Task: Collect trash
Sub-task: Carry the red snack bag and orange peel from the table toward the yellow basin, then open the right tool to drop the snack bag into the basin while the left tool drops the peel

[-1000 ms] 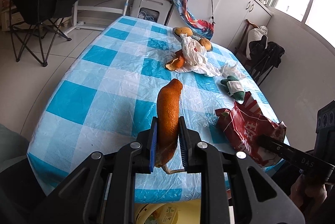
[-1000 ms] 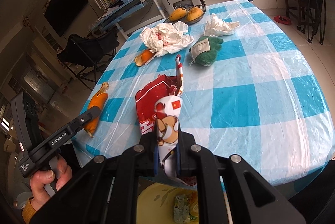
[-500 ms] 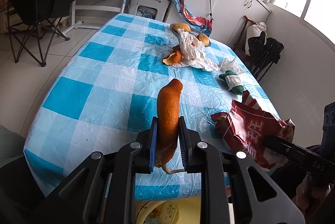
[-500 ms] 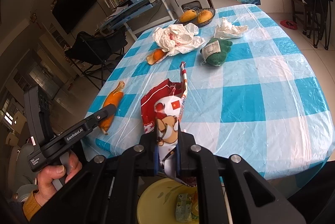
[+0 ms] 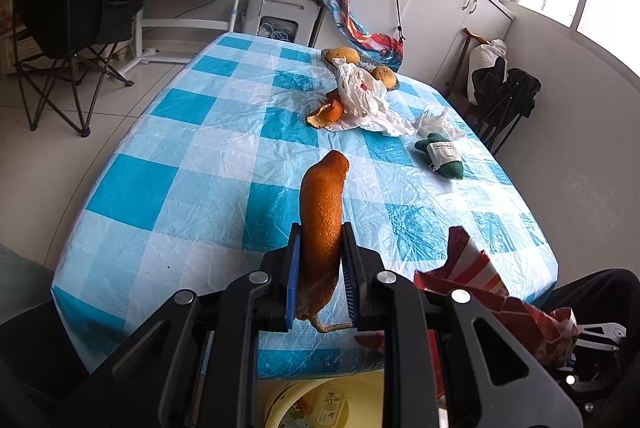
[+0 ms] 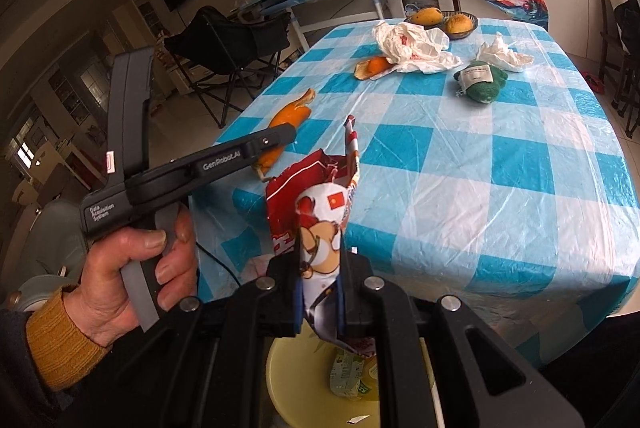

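Checked tablecloth [image 5: 200, 164]; long orange peel [image 5: 322, 212], pitted, curled; crumpled red wrapper [image 6: 316, 224].

The yellow bin [image 6: 304, 368] is largely masked by the right gripper [image 6: 320, 298] body, and its lower rim is cut off by the frame edge. The carton [image 6: 348, 374] inside shows print too small to read. The lower end of the red snack bag [image 6: 316, 228] is hidden between the pads. In the left wrist view that bag [image 5: 492, 292] is partly covered by the left gripper [image 5: 320, 276] arm. Label text on the green pouch [image 5: 444, 158] is illegible. The person's sleeve [image 6: 56, 344] is cut off at the frame edge.
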